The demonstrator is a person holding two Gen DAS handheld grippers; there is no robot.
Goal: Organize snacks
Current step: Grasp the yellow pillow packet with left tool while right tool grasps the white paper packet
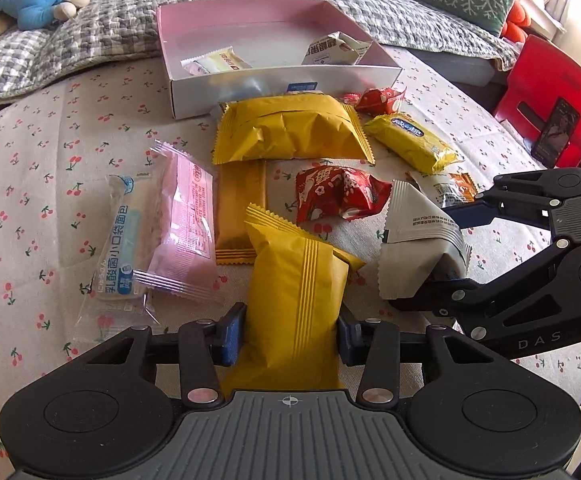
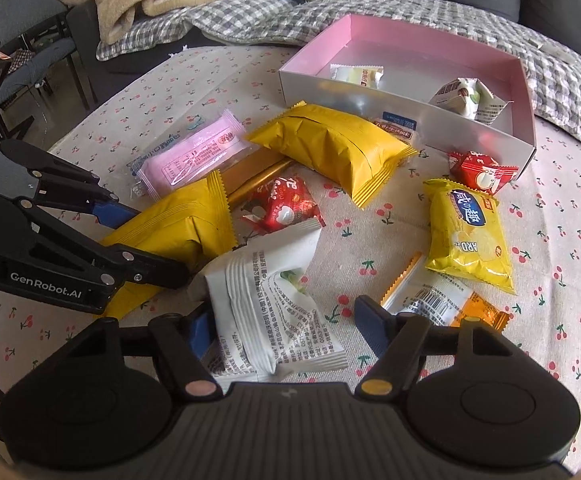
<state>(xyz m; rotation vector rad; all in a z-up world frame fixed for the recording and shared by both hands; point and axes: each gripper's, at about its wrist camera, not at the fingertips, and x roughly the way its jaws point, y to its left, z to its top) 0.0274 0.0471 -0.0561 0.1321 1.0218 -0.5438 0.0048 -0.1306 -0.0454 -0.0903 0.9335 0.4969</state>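
Observation:
A yellow snack packet [image 1: 294, 280] stands between the blue pads of my left gripper [image 1: 290, 338], and both pads press its sides. The right wrist view shows the same packet [image 2: 178, 228] in that gripper [image 2: 150, 244]. A white crinkled packet [image 2: 274, 304] lies between the fingers of my right gripper [image 2: 286, 332]. Its left pad [image 2: 200, 332] touches the packet, while tablecloth shows between the packet and the right pad [image 2: 374, 332]. Behind, an open pink-lined box [image 1: 274, 84] holds a pale packet [image 1: 220, 62] and a white one [image 1: 336, 50].
Loose snacks cover the cherry-print tablecloth [image 1: 30, 200]: a big yellow bag [image 1: 290, 128], pink packet [image 1: 186, 220], gold bar [image 1: 238, 208], red packets [image 1: 338, 196], yellow ARD packet [image 2: 468, 236], orange-ended packet [image 2: 442, 300]. A checked quilt [image 1: 90, 28] and red chair [image 1: 550, 92] stand beyond.

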